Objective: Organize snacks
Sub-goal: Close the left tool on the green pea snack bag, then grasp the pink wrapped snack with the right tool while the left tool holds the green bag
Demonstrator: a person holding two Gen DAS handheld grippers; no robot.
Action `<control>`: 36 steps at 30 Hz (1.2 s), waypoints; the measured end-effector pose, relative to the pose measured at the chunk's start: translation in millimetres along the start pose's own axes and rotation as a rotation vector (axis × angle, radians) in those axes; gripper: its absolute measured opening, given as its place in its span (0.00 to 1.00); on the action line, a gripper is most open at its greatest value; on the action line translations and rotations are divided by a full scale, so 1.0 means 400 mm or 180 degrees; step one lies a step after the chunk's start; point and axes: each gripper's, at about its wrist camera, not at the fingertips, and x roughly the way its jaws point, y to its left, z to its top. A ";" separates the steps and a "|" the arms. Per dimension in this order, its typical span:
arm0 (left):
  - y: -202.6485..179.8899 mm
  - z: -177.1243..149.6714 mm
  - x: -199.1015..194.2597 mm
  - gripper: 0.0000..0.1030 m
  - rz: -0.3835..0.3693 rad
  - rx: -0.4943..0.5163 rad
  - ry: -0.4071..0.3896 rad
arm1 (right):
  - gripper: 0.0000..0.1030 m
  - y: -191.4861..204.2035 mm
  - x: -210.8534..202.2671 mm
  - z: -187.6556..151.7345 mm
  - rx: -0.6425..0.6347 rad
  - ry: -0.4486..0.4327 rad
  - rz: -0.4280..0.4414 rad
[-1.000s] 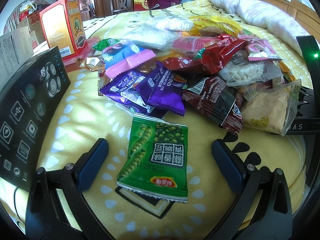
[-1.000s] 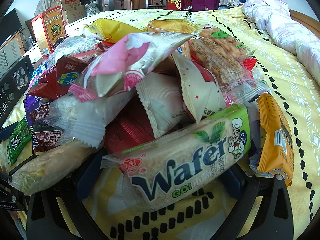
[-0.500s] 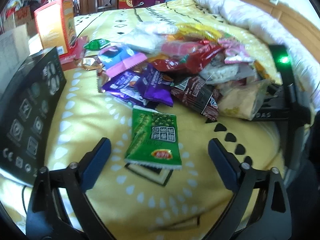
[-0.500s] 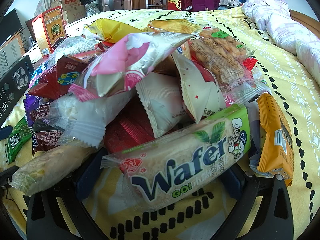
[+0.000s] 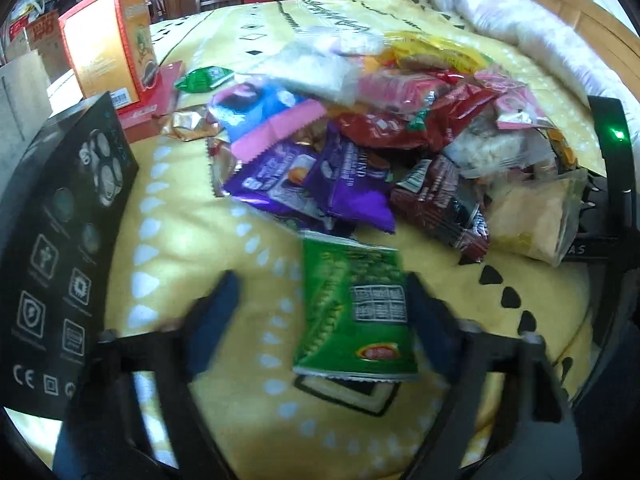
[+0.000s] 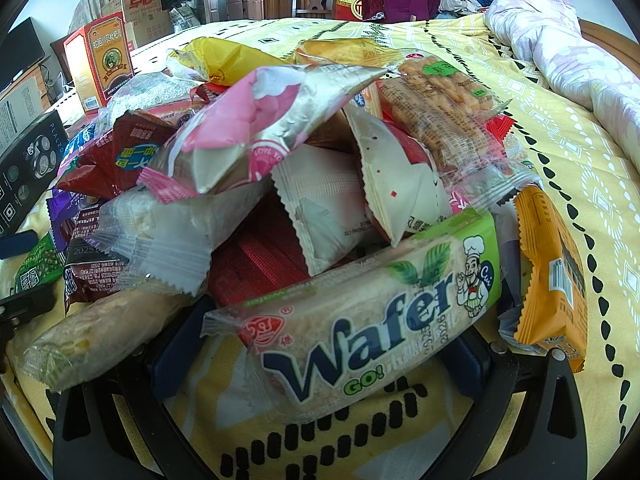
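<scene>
The left tool has just been closing around the green pea packet, which lies flat on the yellow bedspread at 6 o'clock of the snack pile. The packet touches the pad at its 3 o'clock side; a gap remains at 9 o'clock, so the tool is not yet gripping. A black box stands at 9 o'clock. The right tool sits spread wide beneath the wafer bar, not pinching it.
</scene>
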 end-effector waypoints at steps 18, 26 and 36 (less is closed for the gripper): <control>0.017 0.021 -0.088 0.44 -0.0550 -0.0340 0.0004 | 1.00 0.025 0.006 0.003 -0.0129 0.0046 -0.0009; 0.039 0.019 -0.126 0.45 -0.0513 -0.0370 -0.0117 | 1.00 -0.025 -0.122 -0.011 0.0130 0.0405 0.0353; 0.049 0.032 -0.151 0.45 -0.0595 -0.0456 -0.0236 | 0.67 -0.054 -0.316 0.058 0.0646 -0.0217 0.0563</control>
